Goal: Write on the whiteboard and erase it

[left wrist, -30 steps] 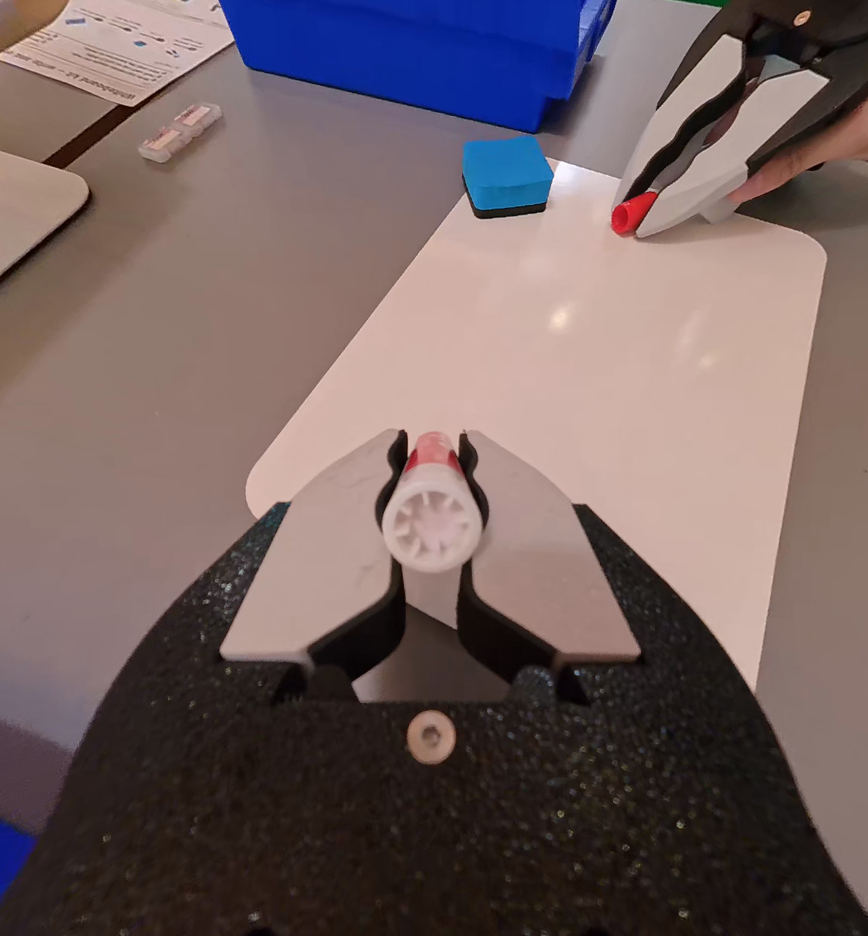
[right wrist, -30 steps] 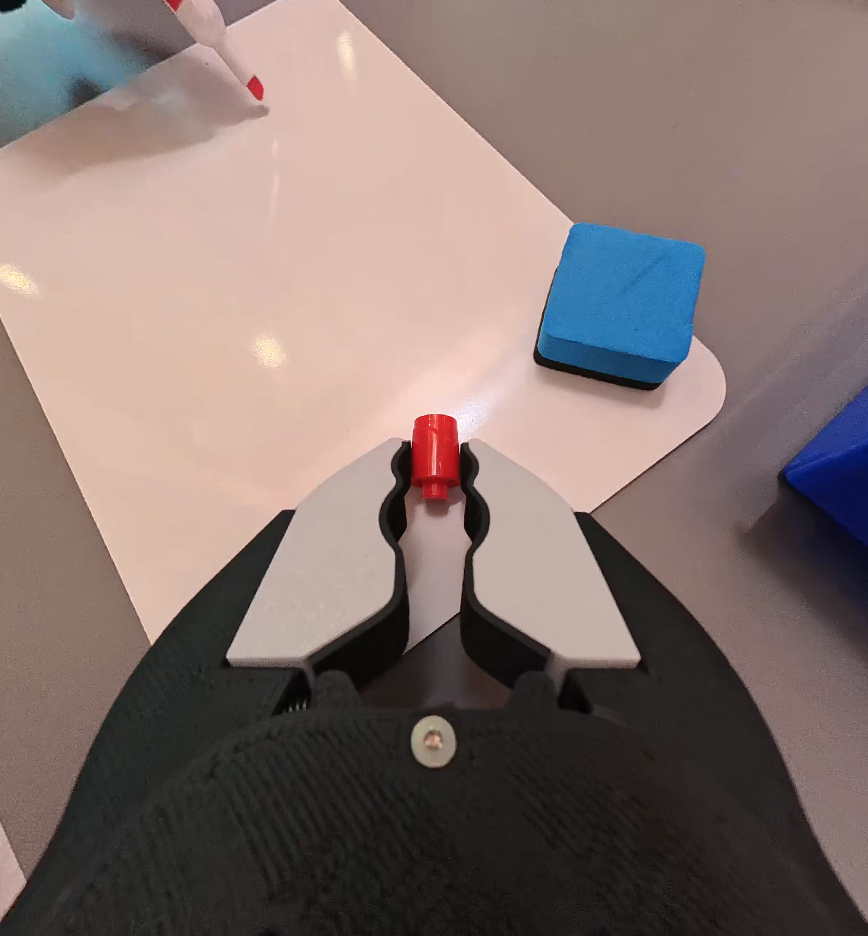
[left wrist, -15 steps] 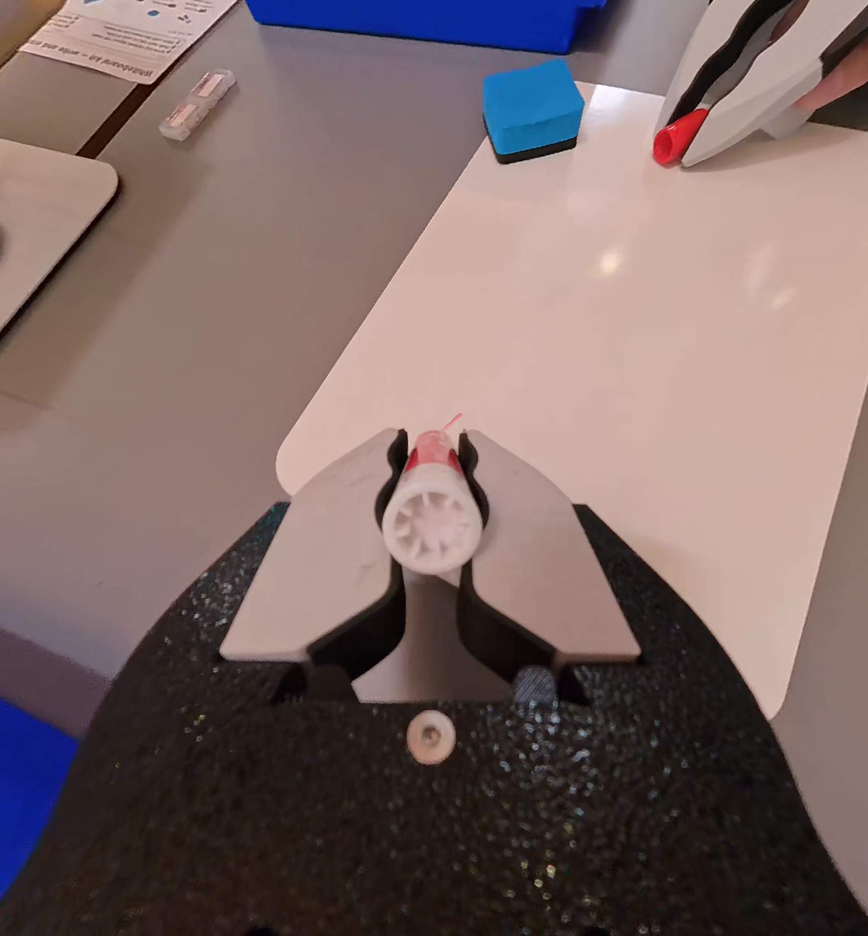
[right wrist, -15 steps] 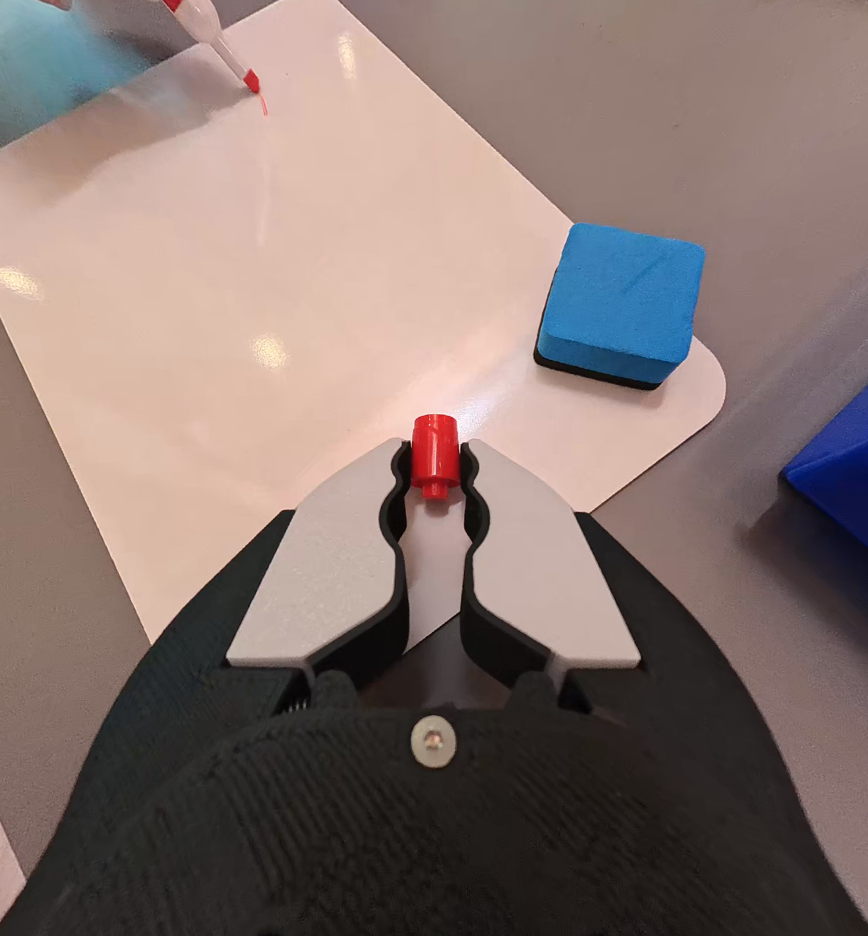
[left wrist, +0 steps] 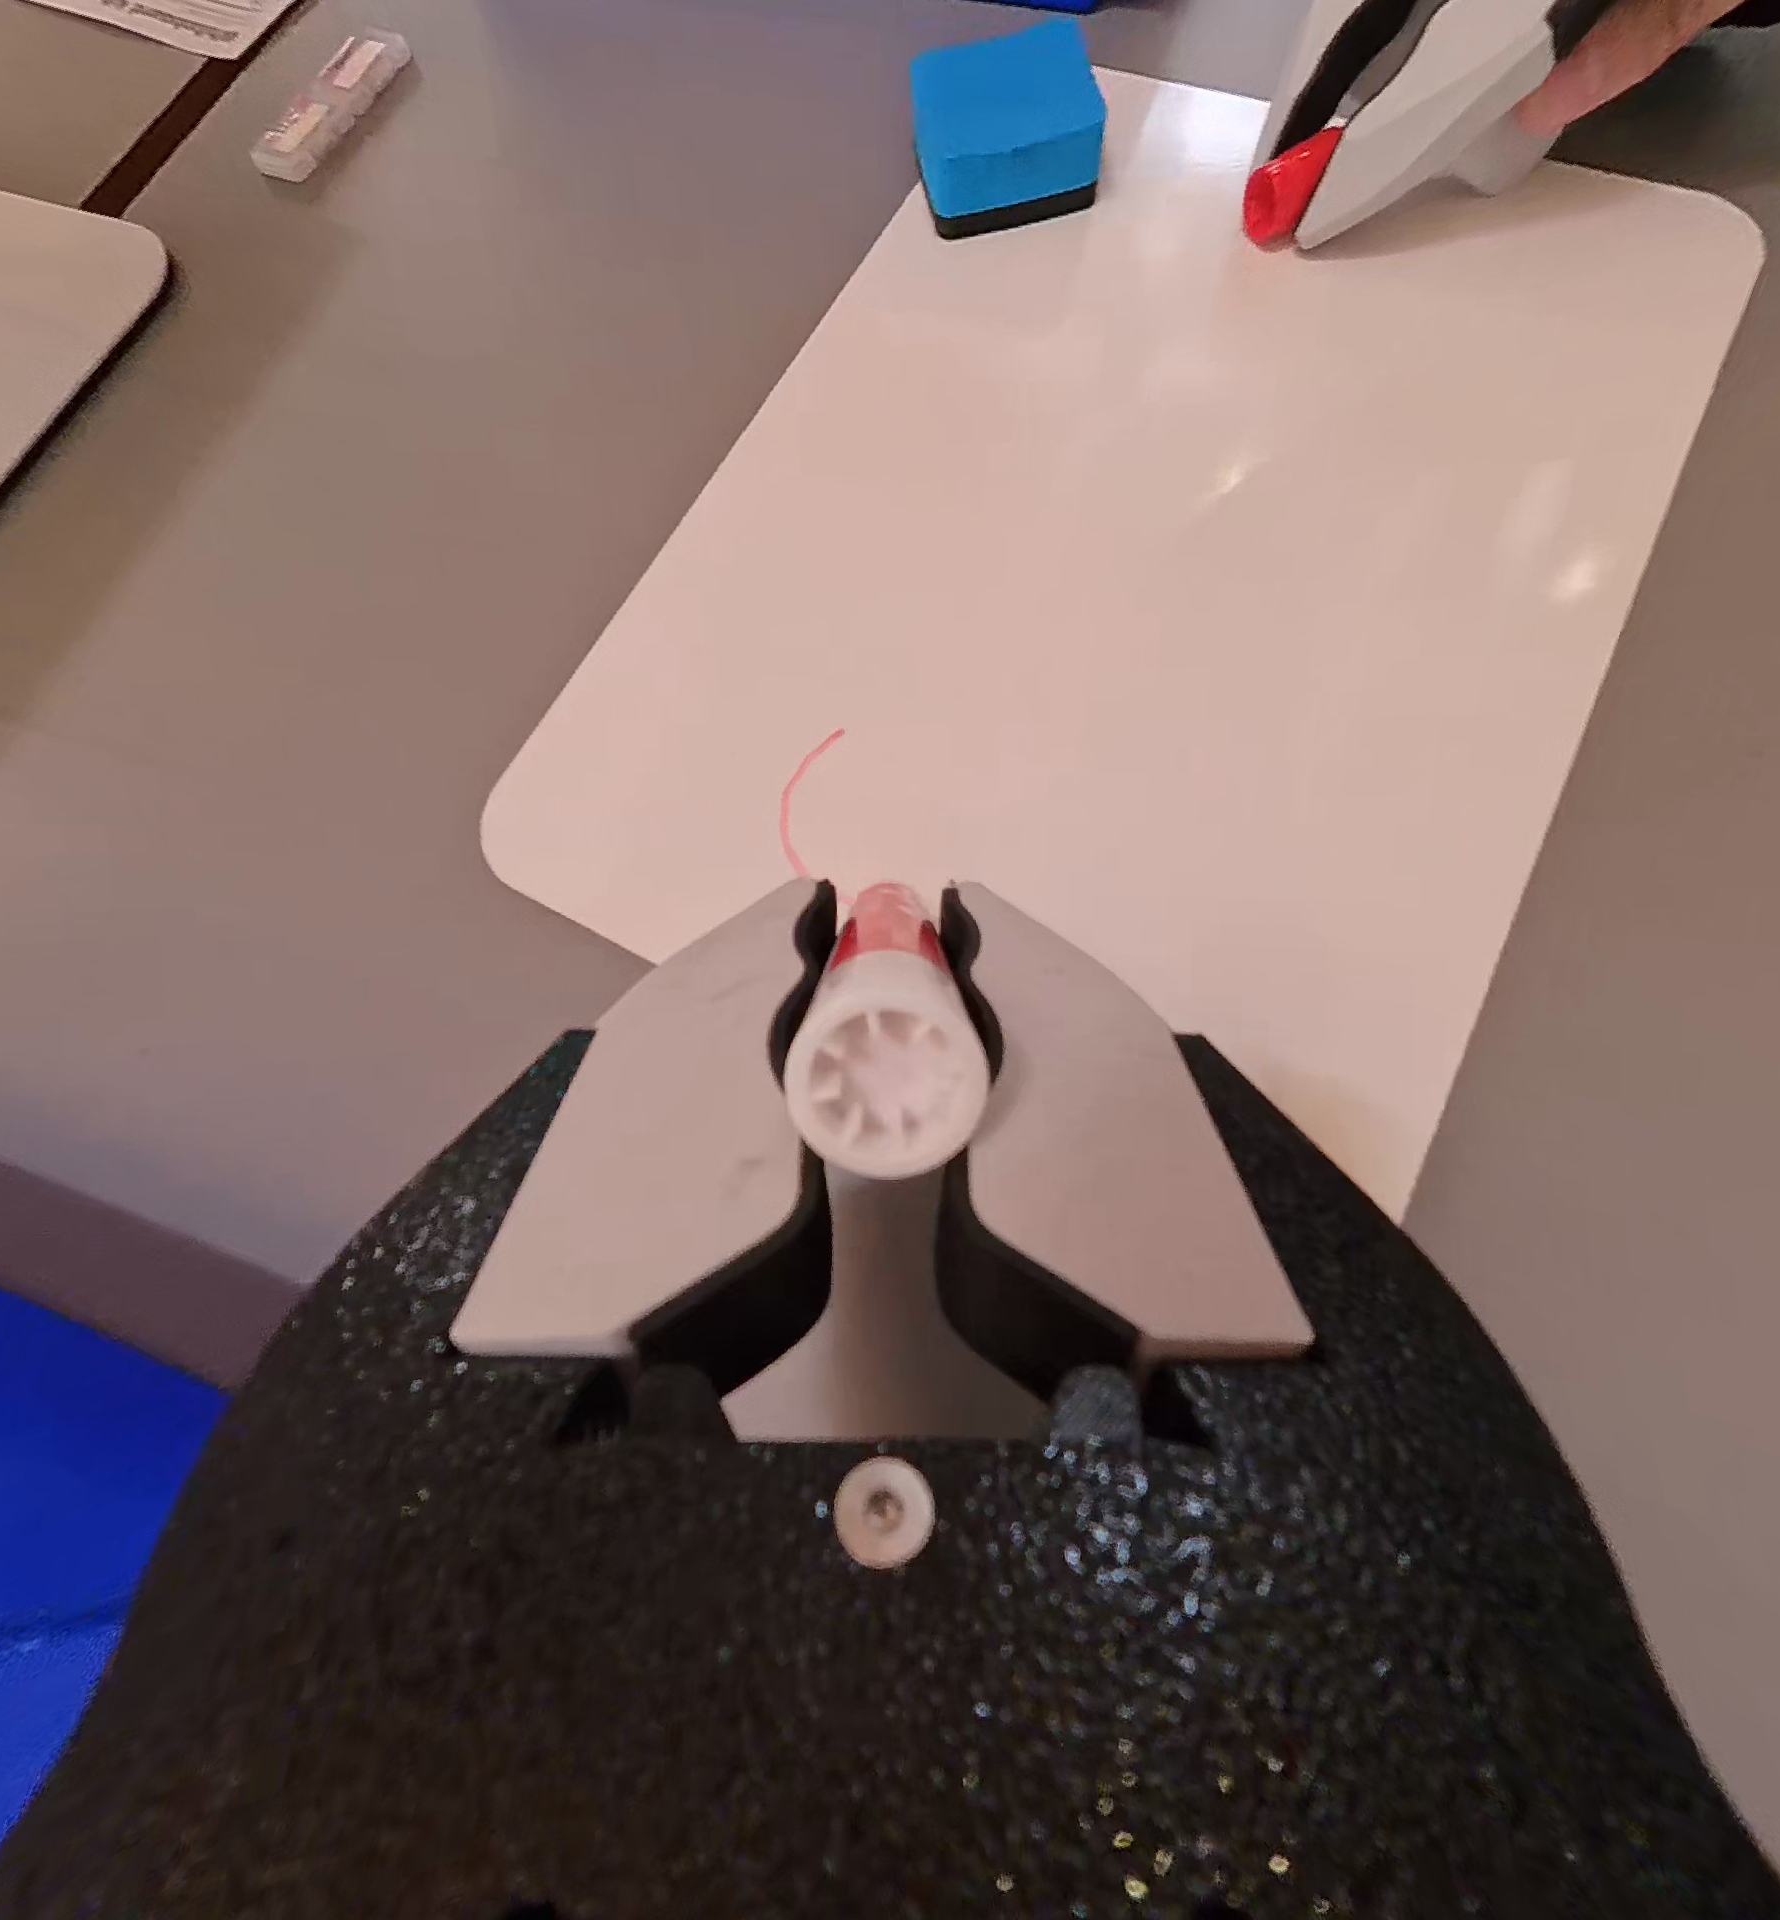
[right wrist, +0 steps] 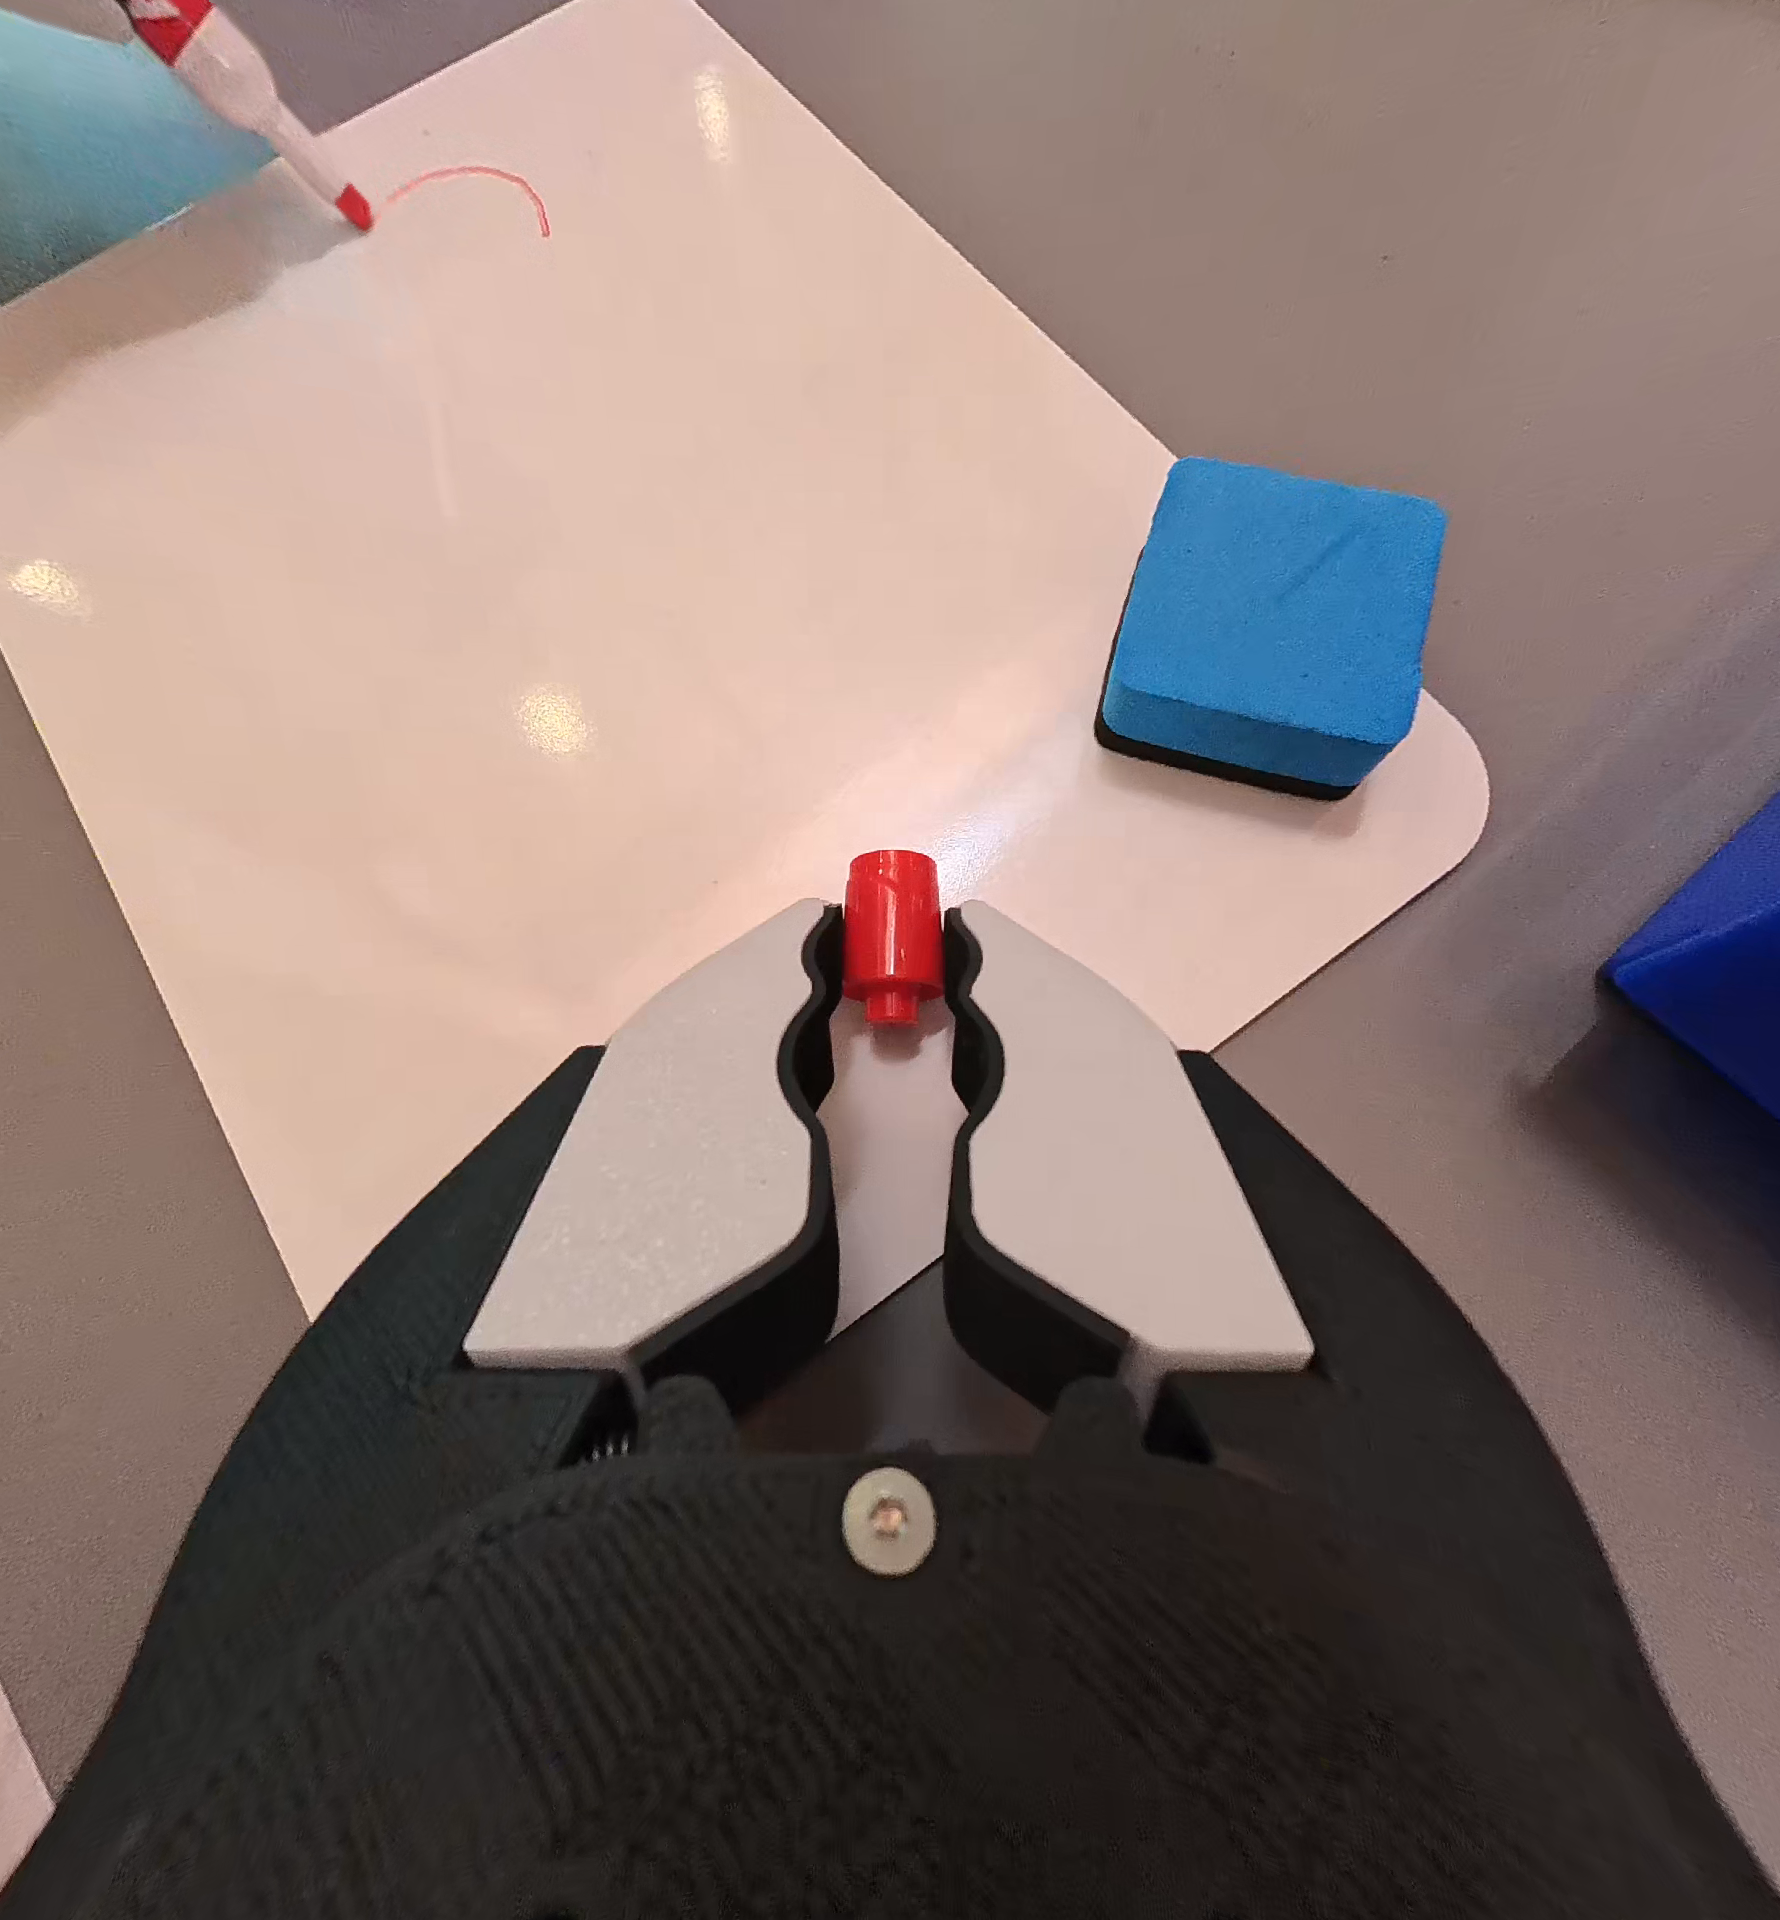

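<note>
The left gripper (left wrist: 884, 894) clamps the marker (left wrist: 891, 1049), tip on the whiteboard (right wrist: 574, 540) beside a red curve (right wrist: 481, 187); the right gripper (right wrist: 891, 914) pinches the cap (right wrist: 891, 940) near the eraser (right wrist: 1281, 623); excess pressure could slide the board or twist the marker

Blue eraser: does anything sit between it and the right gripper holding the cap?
Nothing visible does. The right gripper is shut on the red cap, and only bare whiteboard lies between it and the blue eraser at the board's corner.
</note>
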